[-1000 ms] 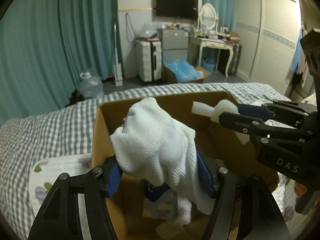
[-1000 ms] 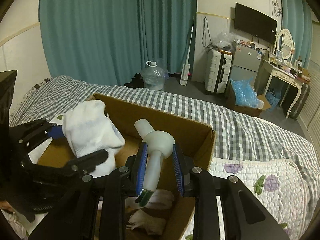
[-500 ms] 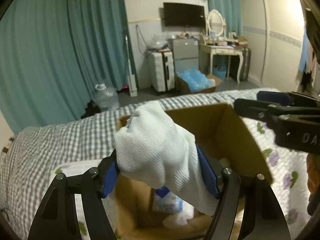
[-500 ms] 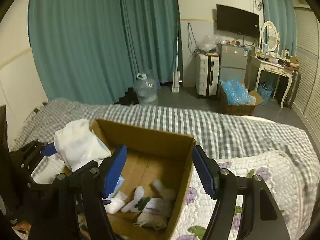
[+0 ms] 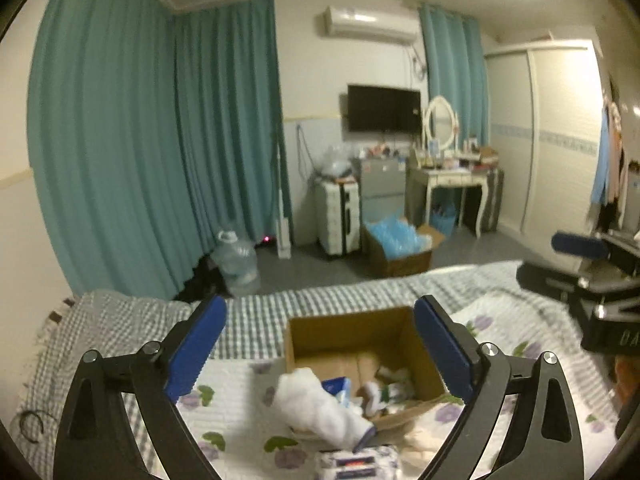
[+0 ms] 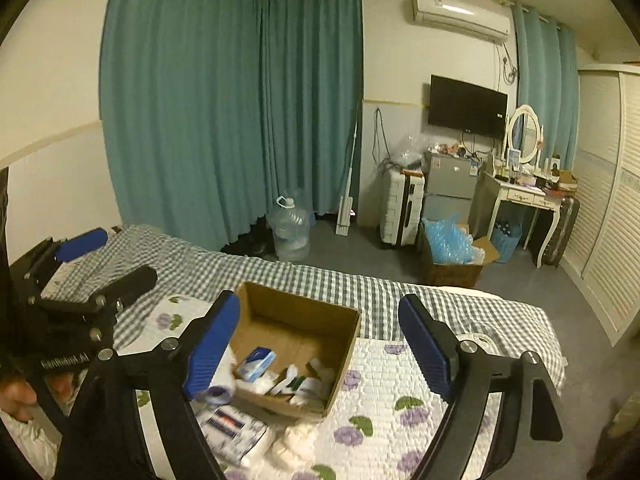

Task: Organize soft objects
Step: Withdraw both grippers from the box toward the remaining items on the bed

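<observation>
On the bed (image 6: 280, 276), which was covered by a grey-and-white checked blanket and a white quilt printed with purple flowers (image 6: 384, 376), stood an open brown cardboard box (image 6: 348, 344), upright with its flaps out of the way. Inside it lay a jumble of soft white items (image 6: 304, 384), seemingly rolled socks and small cloths, one with a dark green band, beside a small blue-and-white tissue pack (image 6: 256, 363) towards the box's left side. A bulky white knitted cloth (image 5: 316, 408) was draped over the near-left rim of the box, partly inside and partly hanging out onto the quilt. In front of the box, a flat plastic-wrapped pack with blue and red print (image 6: 230, 432) rested on the quilt, and a small crumpled white cloth (image 6: 294, 444) lay just beside it, near the box's front corner.

Above and behind the box, the left gripper (image 5: 320, 344) hung with its blue-padded fingers (image 5: 196, 348) spread wide and nothing between them. The right gripper (image 6: 320, 344) was likewise spread wide and empty, its blue pads (image 6: 424, 344) framing the box from above.
</observation>
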